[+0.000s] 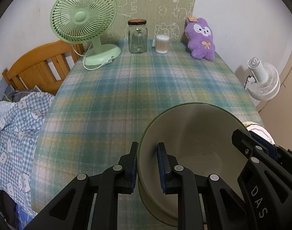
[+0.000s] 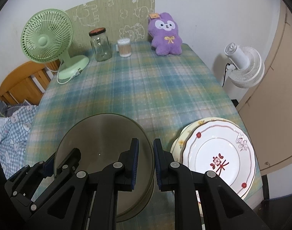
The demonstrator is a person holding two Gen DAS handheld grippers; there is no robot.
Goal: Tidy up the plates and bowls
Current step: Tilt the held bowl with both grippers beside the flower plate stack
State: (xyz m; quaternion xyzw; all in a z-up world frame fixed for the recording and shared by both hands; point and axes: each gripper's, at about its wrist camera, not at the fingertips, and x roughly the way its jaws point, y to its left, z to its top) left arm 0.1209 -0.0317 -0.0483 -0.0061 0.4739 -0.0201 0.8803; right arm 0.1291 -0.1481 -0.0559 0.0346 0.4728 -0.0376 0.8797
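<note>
Bowl [image 1: 194, 153] rim sits pinched between both claws, left claw [image 1: 148, 164] and right claw [image 2: 146, 164], opposite sides.

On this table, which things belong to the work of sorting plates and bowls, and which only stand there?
For the job:
- bowl, gripped at its rim by left gripper and right gripper
- plates, stacked beside it

Just standing there:
- green fan
- glass jar
- cotton swabs
- purple plush toy
- white fan, beside the table
</note>
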